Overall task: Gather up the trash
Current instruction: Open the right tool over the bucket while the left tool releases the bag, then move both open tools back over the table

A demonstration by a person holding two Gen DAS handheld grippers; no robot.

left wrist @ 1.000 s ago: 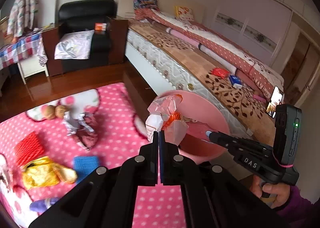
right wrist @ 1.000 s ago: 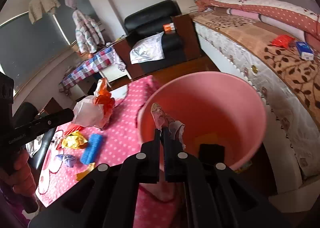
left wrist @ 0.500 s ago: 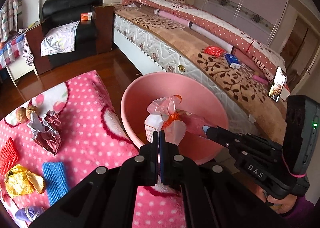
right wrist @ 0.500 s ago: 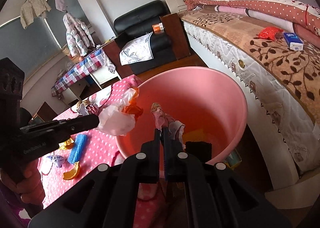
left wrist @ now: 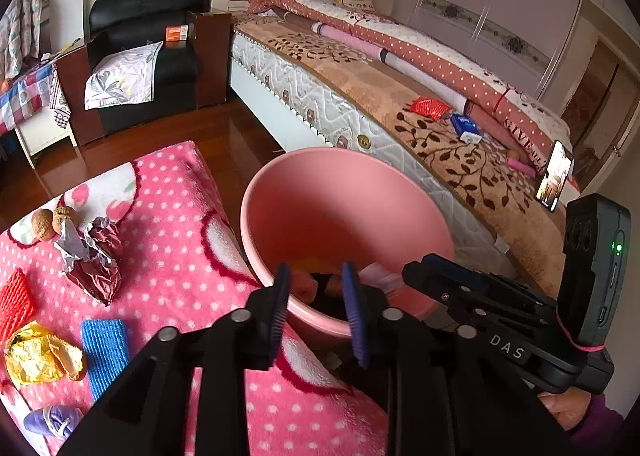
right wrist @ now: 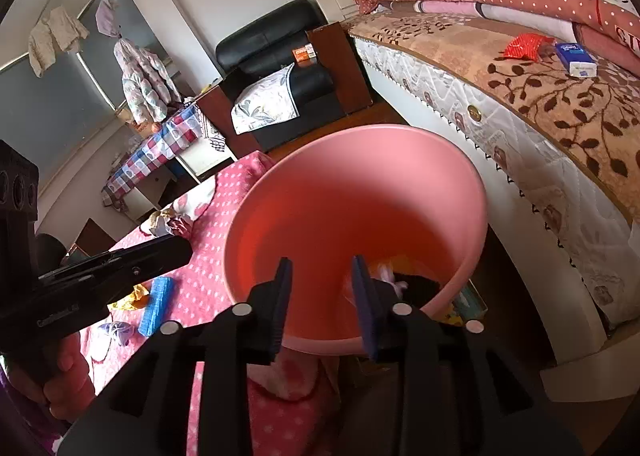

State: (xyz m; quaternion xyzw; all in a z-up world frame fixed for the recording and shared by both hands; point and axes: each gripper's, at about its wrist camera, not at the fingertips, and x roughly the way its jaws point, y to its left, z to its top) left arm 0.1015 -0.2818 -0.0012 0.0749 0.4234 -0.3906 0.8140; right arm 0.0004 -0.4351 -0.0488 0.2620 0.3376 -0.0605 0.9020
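Round pink plastic bin (left wrist: 348,212) on the floor, right beside the pink blanket with white dots (left wrist: 180,256). Left gripper (left wrist: 316,296) over the bin's near rim, jaws just opened wide, nothing between them. Right gripper (right wrist: 322,288) over the bin too, jaws just opened, empty. Dropped trash (right wrist: 404,276) down in the bin's bottom. Crumpled dark red foil wrapper (left wrist: 94,260), blue ribbed sponge (left wrist: 105,352) and yellow crinkled wrapper (left wrist: 38,352) on the blanket, left of the bin.

Left gripper (left wrist: 316,292) and right gripper (right wrist: 322,282), each tilted downward side by side; jaws of both have just been opening, nothing between them.
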